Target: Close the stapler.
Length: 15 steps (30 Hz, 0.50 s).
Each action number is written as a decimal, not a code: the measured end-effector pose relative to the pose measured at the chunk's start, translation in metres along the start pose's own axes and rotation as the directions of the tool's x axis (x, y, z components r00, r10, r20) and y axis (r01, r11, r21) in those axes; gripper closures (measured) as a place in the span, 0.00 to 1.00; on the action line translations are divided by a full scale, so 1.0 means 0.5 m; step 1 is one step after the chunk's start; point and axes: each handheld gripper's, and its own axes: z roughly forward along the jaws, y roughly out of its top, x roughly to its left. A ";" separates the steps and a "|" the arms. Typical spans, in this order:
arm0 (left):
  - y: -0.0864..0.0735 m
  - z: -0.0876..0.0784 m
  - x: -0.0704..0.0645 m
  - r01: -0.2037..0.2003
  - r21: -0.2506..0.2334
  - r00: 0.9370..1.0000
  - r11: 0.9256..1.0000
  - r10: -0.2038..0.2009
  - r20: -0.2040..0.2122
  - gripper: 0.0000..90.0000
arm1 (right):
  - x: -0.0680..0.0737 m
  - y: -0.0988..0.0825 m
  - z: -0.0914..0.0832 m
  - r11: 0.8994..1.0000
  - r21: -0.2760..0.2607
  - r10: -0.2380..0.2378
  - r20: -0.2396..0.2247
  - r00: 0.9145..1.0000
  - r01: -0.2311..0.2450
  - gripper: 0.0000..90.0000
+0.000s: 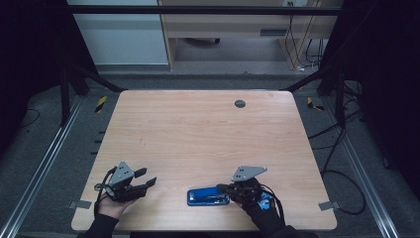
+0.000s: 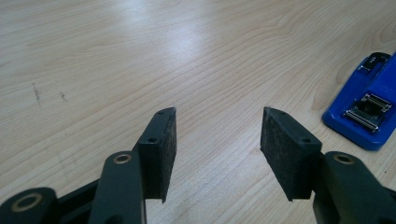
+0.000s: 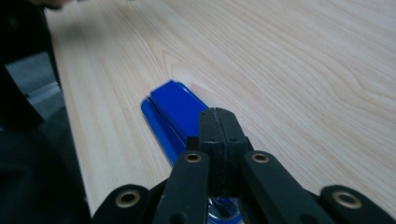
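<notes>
Your right gripper sits over the right end of the blue stapler, which lies flat near the table's front edge, and its jaws are pressed together with nothing between the pads; in the right gripper view the closed tips cover the near end of the stapler, so you cannot tell whether they touch it. Your left gripper rests well apart to the left, jaws spread and empty over bare wood. There the stapler is cut off by the right edge.
</notes>
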 end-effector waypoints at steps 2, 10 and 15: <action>0.000 0.000 -0.001 -0.002 0.001 1.000 1.000 0.002 0.001 0.51 | 0.001 -0.005 0.003 1.000 0.014 -0.013 0.018 1.000 0.013 1.00; 0.000 0.001 -0.003 -0.002 0.002 1.000 1.000 0.002 0.004 0.51 | -0.004 -0.011 0.003 1.000 -0.007 0.010 -0.002 1.000 -0.010 1.00; 0.000 0.002 -0.004 -0.005 0.006 1.000 1.000 0.005 0.007 0.51 | -0.008 -0.016 0.004 1.000 -0.001 0.025 -0.012 1.000 -0.025 1.00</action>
